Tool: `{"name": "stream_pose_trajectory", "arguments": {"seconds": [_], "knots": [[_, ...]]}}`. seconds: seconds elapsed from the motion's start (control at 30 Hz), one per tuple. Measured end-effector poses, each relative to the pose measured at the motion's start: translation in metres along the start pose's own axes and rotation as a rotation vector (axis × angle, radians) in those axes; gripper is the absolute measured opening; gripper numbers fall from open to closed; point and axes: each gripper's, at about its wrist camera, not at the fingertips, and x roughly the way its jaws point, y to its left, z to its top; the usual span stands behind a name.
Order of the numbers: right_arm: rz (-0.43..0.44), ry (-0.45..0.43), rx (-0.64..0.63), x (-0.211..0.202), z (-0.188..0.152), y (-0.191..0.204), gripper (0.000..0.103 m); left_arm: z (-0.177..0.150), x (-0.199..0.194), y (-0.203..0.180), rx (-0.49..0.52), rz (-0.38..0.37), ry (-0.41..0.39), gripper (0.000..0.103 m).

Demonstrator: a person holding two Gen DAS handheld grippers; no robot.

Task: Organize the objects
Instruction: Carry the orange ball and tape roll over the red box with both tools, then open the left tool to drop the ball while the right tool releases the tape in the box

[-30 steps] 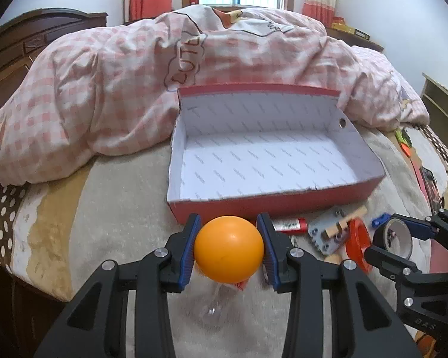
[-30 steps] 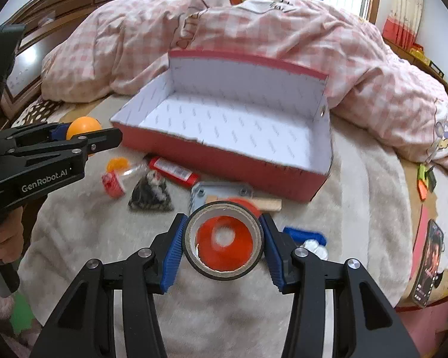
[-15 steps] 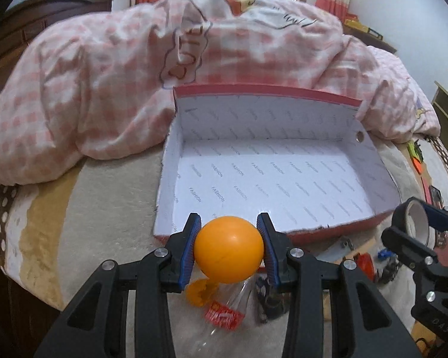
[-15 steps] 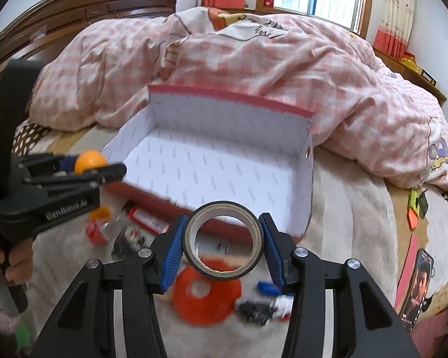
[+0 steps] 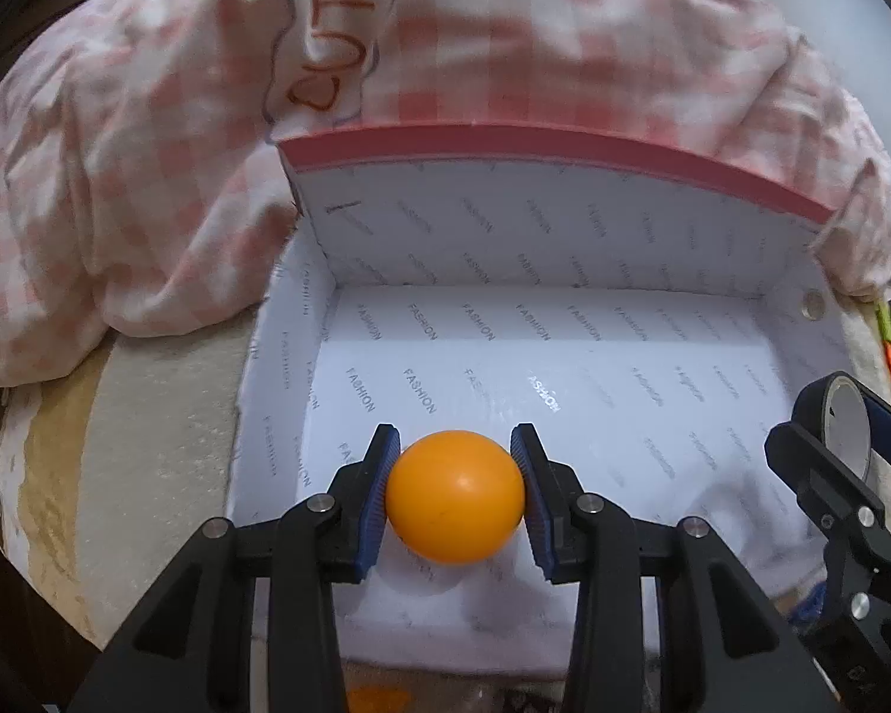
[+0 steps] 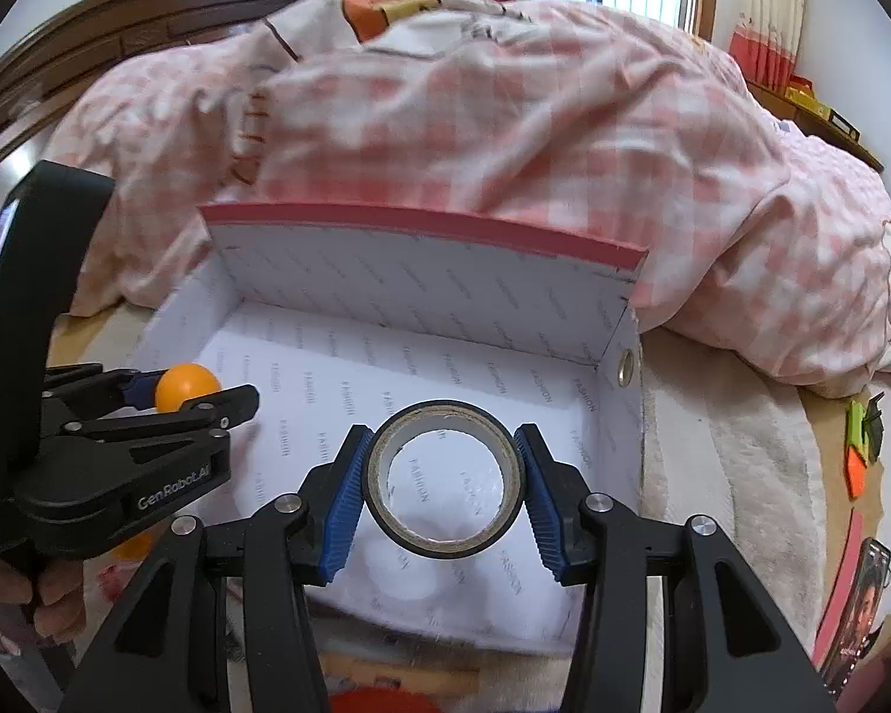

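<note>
My left gripper (image 5: 454, 490) is shut on an orange ball (image 5: 454, 496) and hangs over the near left part of the open red box (image 5: 540, 145) with its white printed lining. In the right wrist view the same ball (image 6: 185, 386) shows at the left, over the box's left side. My right gripper (image 6: 445, 478) is shut on a roll of dark tape (image 6: 445, 478), held upright above the box floor (image 6: 445, 368) near its right half. That gripper and the tape roll (image 5: 849, 434) also show at the right edge of the left wrist view.
A pink checked quilt (image 6: 505, 119) is heaped right behind the box. A beige blanket (image 5: 166, 434) covers the bed around it. Small items, a red disc (image 6: 380, 701) among them, lie in front of the box. A phone (image 6: 861, 588) lies at the far right. A hand (image 6: 47, 594) holds the left tool.
Both grippers moved forward, from above the loose items in front of the box to over its inside. The left one also sank and tilted downward. Ball and tape stayed gripped.
</note>
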Motion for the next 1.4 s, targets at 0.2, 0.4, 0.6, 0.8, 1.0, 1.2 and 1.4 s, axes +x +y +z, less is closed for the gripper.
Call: {"name": "stream_pose_trajectory", "arguments": {"seconds": [0.2,0.4,0.6,0.8,1.0,1.2,1.4], "knots": [[-0.010,0.020,-0.003,0.020,0.000,-0.003,0.050,0.001,0.015,-0.004,0.000,0.010,0.016,0.039],[-0.013,0.051,-0.004,0.039,0.000,-0.005,0.050,0.008,0.016,-0.009,0.003,0.022,-0.002,0.039],[-0.003,0.101,-0.020,0.057,-0.003,0.000,0.050,0.013,0.018,-0.007,0.010,0.023,-0.017,0.039],[0.001,0.083,-0.029,0.065,-0.001,-0.002,0.050,0.008,0.018,0.003,0.004,0.018,-0.026,0.039],[0.023,0.064,-0.045,0.071,0.004,-0.006,0.050,-0.004,0.011,0.007,-0.014,0.026,-0.033,0.041],[0.028,0.064,-0.042,0.075,0.006,-0.008,0.050,-0.009,0.006,0.007,-0.023,0.038,-0.038,0.042],[0.029,0.060,-0.037,0.073,0.004,-0.009,0.050,-0.013,0.003,0.013,-0.036,0.051,-0.048,0.048]]}}
